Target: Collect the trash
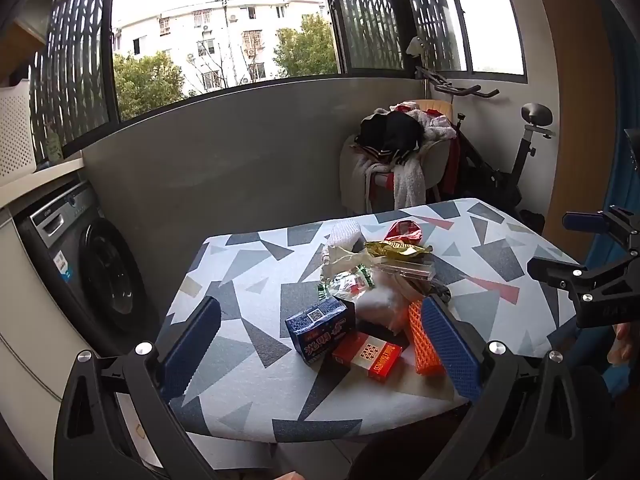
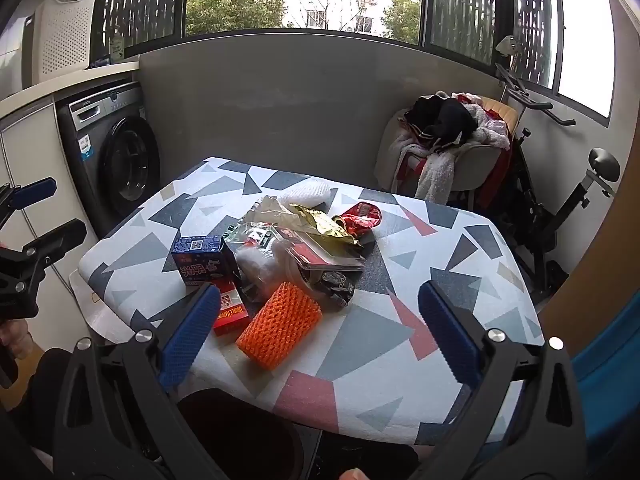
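Orange ribbed foam net sleeve (image 2: 279,325) nearest, just ahead of wide-open, empty right hand-held gripper (image 2: 320,340), long axis slanted up-right

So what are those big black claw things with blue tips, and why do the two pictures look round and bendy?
Those are two grippers, each held by a person. A small wide-angle camera sits on each one, which bends the picture. One picture looks along the left gripper, the other along the right gripper. Both are open and hold nothing. They hover above a table with a triangle-patterned cover. On it lies a pile of trash: a blue box, a red box, an orange foam net, a gold wrapper, a red wrapper and clear plastic bags. Behind stand a washing machine and a chair heaped with clothes.
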### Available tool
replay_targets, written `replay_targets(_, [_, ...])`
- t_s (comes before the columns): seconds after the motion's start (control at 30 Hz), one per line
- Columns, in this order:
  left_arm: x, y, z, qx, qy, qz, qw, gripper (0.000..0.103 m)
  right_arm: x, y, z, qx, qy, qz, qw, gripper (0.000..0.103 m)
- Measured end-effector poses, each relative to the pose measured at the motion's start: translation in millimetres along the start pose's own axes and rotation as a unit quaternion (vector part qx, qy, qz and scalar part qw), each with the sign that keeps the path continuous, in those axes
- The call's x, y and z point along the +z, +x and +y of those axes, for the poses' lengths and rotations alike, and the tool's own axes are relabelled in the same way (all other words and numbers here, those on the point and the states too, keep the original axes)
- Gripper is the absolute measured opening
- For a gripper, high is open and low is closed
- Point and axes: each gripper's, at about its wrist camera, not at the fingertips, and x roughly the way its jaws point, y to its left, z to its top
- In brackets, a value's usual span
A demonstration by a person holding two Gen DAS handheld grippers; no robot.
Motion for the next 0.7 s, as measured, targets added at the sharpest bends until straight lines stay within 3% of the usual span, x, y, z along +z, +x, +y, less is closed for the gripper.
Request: replay_targets(0.7, [-1.9,-4.5,1.5,-0.003,-0.002,-0.003,1.0,0.098,-0.8,-1.8,-0.1,-0.003,0.004,-0.005,1.0,0.097])
